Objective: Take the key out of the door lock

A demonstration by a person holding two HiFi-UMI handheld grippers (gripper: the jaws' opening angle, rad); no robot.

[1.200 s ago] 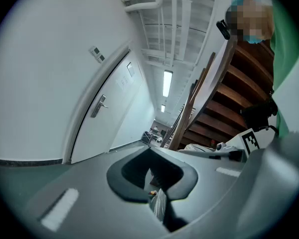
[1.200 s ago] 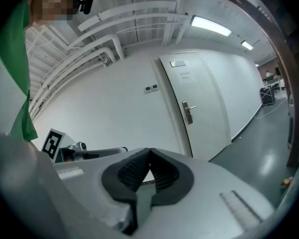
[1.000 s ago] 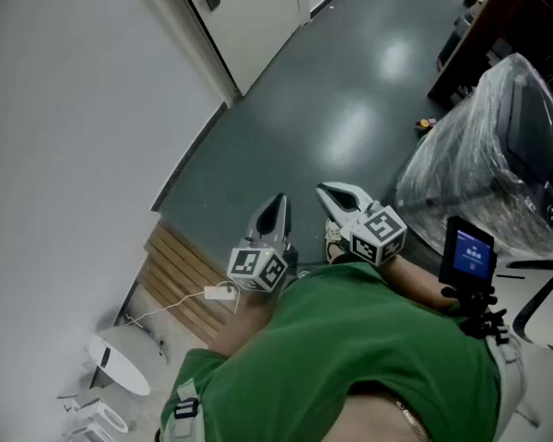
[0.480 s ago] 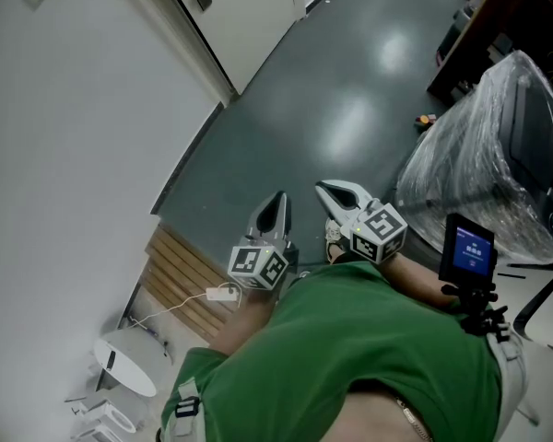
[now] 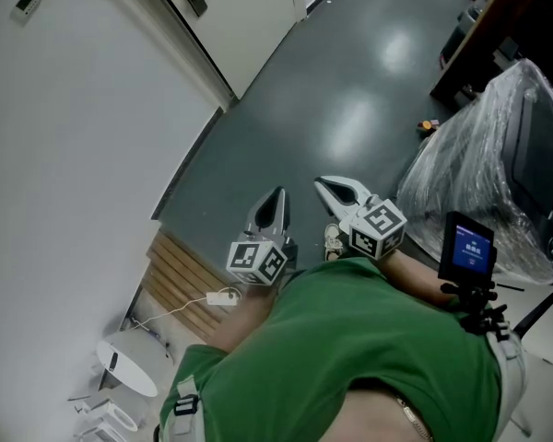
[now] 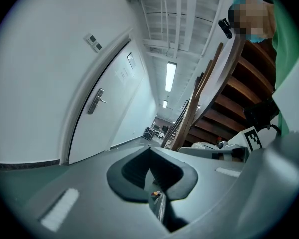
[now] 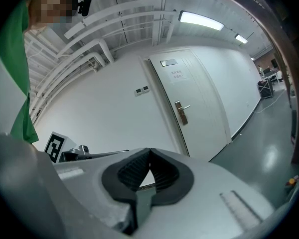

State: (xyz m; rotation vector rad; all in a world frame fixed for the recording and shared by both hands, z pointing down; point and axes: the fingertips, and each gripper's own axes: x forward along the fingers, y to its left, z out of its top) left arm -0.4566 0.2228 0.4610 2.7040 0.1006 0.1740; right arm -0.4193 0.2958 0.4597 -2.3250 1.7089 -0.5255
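Well, both grippers are closed with nothing between the jaws. The left gripper [image 6: 150,152] and the right gripper [image 7: 149,153] sit side by side, just in front of the person's green shirt [image 5: 369,339]. The white door [image 7: 202,103] stands well ahead of both, left of the left gripper's line and up and right of the right gripper's tips. Its handle [image 7: 182,111] shows clearly, but the key and lock are too small to make out.
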